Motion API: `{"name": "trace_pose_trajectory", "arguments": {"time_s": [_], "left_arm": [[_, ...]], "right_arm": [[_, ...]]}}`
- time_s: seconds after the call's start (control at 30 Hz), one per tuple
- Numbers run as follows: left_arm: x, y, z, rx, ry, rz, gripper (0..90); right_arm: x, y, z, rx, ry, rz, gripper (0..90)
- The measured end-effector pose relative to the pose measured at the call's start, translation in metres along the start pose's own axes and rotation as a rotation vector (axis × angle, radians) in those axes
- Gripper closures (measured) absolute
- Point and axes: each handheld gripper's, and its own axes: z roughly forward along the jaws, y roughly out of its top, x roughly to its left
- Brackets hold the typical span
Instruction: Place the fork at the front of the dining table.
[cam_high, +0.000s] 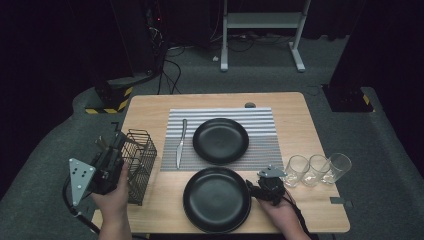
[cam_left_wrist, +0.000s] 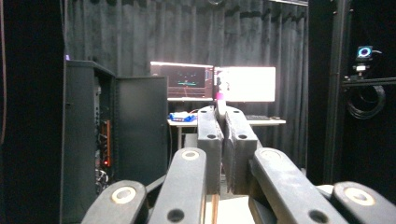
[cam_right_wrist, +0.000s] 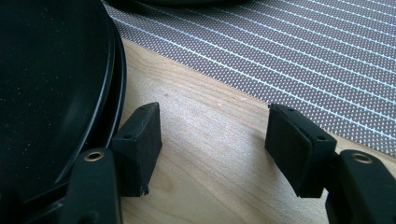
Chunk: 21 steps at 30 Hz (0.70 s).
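On the table (cam_high: 310, 125) a mat (cam_high: 260, 117) holds a knife (cam_high: 181, 142) left of a plate (cam_high: 220, 141), with a second plate (cam_high: 216, 199) in front of the mat, a wire basket (cam_high: 138, 165) at the left and three glasses (cam_high: 317, 168) at the right.

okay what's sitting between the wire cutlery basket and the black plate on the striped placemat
In the high view, a silver table knife lies on the striped placemat's left edge, between the black wire basket and the far round black plate.
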Motion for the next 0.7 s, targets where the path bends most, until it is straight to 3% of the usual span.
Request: {"name": "trace_pose_trajectory", "arguments": {"time_s": [0.43,0.7], "left_arm": [[-0.017,0.0,0.003,0.0,-0.089,-0.015,86.2],[-0.028,-0.007,0.01,0.03,-0.133,-0.019,86.2]], "right_arm": [[0.0,0.0,0.0,0.0,0.0,0.0,36.0],[0.0,0.0,0.0,0.0,0.0,0.0,36.0]]}}
